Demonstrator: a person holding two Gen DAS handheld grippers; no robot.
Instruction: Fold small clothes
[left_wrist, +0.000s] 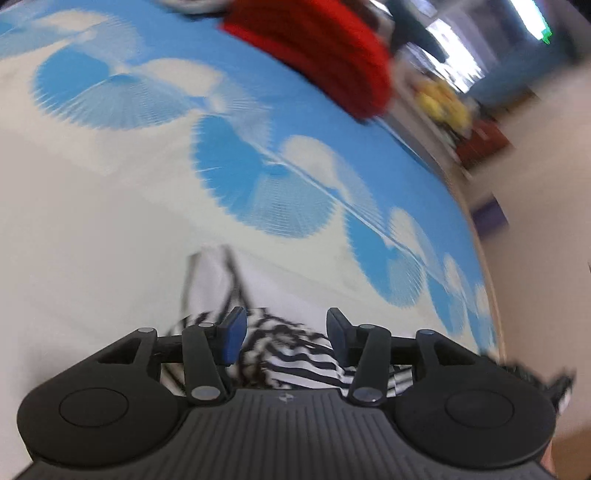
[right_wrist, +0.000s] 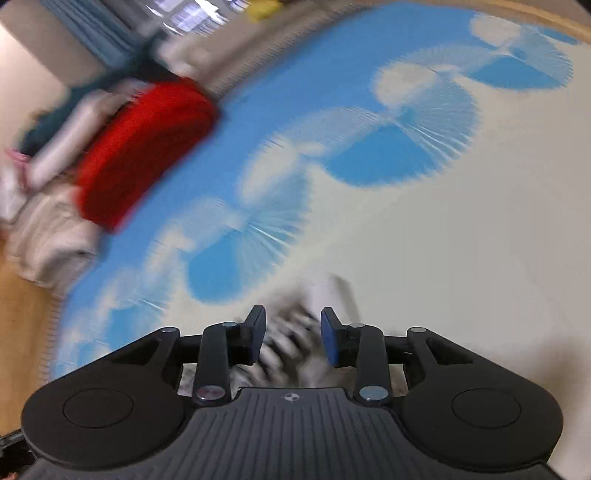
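— The left gripper (left_wrist: 283, 334) has its two blue pads apart, with a clear gap between them. It points down at a slant toward the tablecloth (left_wrist: 110, 221).

— Is something in that gap?

— The black-and-white striped garment (left_wrist: 295, 354) lies under and between the fingers, on the pale part of the cloth at the near edge. The pads do not press on it, as far as I can see. A white part of it reaches forward past the left finger.

— And the other one?

— The right gripper (right_wrist: 293, 334) stands the same way, tilted down, its pads parted a little less. The same striped garment (right_wrist: 291, 343) is below them, very blurred, so I cannot tell if a pad touches it.

— What else is on the table?

— A red folded cloth (left_wrist: 317, 51) at the far edge, well apart from the garment. In the right view it is the red cloth (right_wrist: 144, 147) on the left, beside some pale folded cloths (right_wrist: 51, 236). The tablecloth has blue and white fan shapes.
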